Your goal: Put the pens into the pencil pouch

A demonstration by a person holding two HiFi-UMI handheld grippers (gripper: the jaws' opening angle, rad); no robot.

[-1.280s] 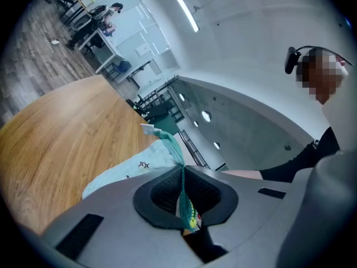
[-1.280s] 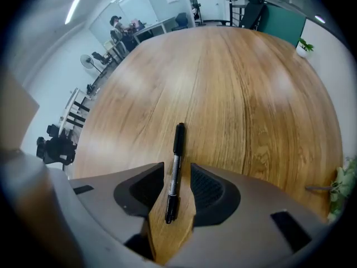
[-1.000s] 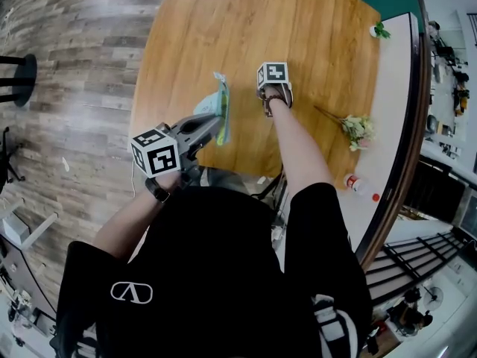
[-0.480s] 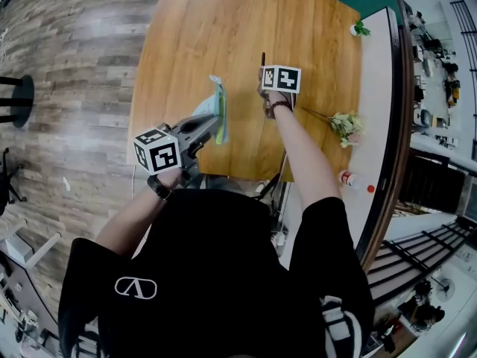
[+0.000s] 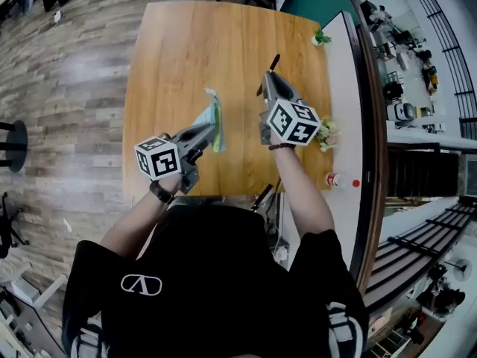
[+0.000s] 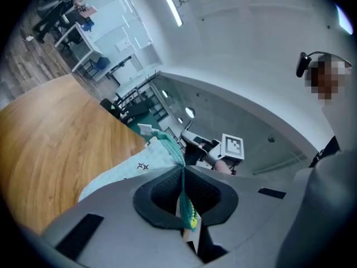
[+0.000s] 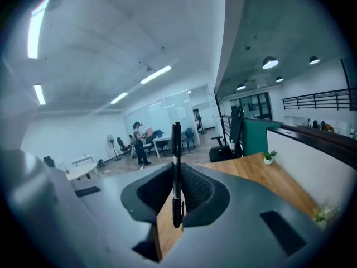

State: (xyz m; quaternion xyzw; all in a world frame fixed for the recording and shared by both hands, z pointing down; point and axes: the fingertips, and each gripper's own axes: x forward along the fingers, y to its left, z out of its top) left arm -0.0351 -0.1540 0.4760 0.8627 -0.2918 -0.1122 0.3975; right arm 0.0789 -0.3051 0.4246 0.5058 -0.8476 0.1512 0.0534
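Black shirt point(image 5: 216, 274), nearest: a white oval emblem point(image 5: 141, 284) is printed on it. Left gripper point(image 5: 212, 130): its jaws are pressed together on the teal mesh edge of the pouch point(image 5: 212, 109), which is held out over the table point(image 5: 179, 51). Small star prints are noted on the pouch's pale cloth. Right gripper point(image 5: 268, 80): a black pen point(image 5: 273, 61) is pinched between its jaws, well apart from the pouch. Flowers point(image 5: 326, 134) and, farther off, a potted plant point(image 5: 320, 38) are seen by the table's right edge.

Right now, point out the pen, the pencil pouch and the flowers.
pen point(image 7: 176, 155): right gripper view, middle of its barrel.
pencil pouch point(image 5: 211, 121): head view, middle of its body.
flowers point(image 5: 326, 136): head view, the blossoms.
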